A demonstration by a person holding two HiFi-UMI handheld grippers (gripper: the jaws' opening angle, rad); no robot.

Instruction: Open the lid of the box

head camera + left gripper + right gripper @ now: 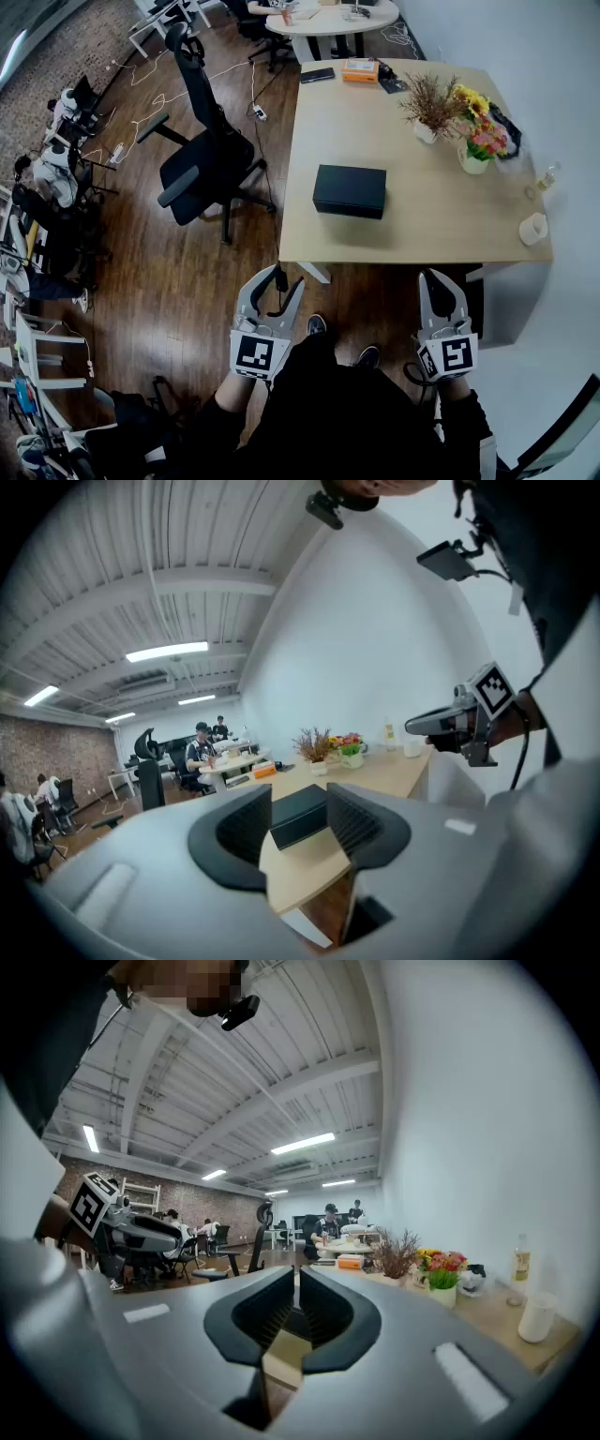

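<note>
Left gripper [277, 278] parted and empty, right gripper [436, 278] closed, both well short of the black box [350, 190].

Grey left claw [277, 279], checkered marker cube [254, 353], black sleeve [228, 412]

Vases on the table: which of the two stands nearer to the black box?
The white vase with dry brown twigs; the other vase, holding yellow and pink flowers, stands farther from the box.
</note>
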